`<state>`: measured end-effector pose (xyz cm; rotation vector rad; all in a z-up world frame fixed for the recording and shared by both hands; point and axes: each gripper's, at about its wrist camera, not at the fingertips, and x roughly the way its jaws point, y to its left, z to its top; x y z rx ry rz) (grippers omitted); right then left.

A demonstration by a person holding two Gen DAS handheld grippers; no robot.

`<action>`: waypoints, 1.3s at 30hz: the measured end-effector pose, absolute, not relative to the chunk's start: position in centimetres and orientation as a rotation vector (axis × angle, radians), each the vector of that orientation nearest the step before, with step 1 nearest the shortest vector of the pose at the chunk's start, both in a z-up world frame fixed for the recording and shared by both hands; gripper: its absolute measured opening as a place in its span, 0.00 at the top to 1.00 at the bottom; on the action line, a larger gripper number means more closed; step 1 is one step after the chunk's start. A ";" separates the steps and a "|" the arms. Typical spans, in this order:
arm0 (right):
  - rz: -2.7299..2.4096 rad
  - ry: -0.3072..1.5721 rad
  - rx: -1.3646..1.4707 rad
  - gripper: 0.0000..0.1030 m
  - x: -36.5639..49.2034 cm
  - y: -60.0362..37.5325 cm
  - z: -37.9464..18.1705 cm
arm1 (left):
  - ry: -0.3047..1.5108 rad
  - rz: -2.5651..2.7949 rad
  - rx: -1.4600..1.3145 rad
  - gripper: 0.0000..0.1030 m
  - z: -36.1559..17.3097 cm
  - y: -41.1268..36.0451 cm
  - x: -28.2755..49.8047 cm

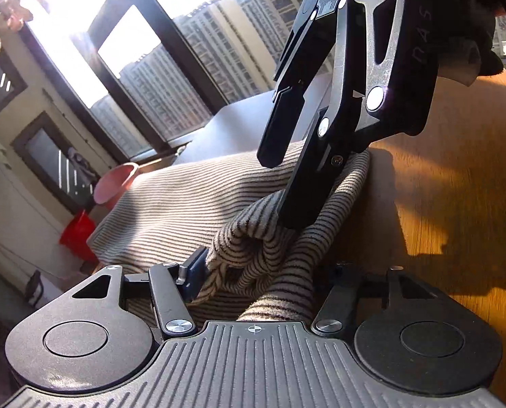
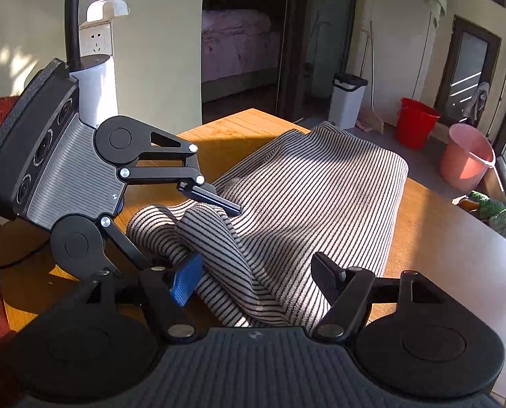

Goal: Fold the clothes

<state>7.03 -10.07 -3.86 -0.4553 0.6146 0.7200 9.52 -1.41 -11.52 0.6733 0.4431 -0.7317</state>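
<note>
Left wrist view: striped garment (image 1: 191, 200) on wooden worktop (image 1: 456, 204); left gripper (image 1: 263, 282) jaws wide, bunched fold between; right gripper (image 1: 283, 187) gaping, one finger on cloth. Right wrist view: both spread, neither pinching; knit soft, limp; grab folded edge.

Strong sunlight pours through the window (image 1: 83, 27), blowing the panes out to white with hazy flare in the upper left corner of the left wrist view. Warm light rakes across the wooden table (image 1: 456, 170), where hard, dark shadows fall. The striped garment (image 2: 303, 204) shows sunlit bands beside shaded ones. The bedroom doorway (image 2: 239, 51) in the right wrist view is dim. Fisheye distortion bends straight lines near both frames' edges, and the left view looks slightly soft.
</note>
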 end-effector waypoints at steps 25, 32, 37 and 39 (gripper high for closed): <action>0.662 0.496 -0.983 0.70 4.8 -4.9 -6.9 | 0.599 -0.701 -0.286 0.47 -3.8 10.4 20.4; 0.738 0.507 -0.983 0.70 0.4 -5.8 0.8 | 0.785 -0.719 -0.286 0.53 -8.8 7.5 23.2; 0.726 0.485 -0.877 0.68 5.0 -5.4 4.1 | 0.816 -0.760 -0.338 0.54 -10.1 8.5 23.0; 0.726 0.500 -0.818 0.68 8.1 -5.4 4.5 | 0.822 -0.771 -0.346 0.54 -10.3 8.6 23.0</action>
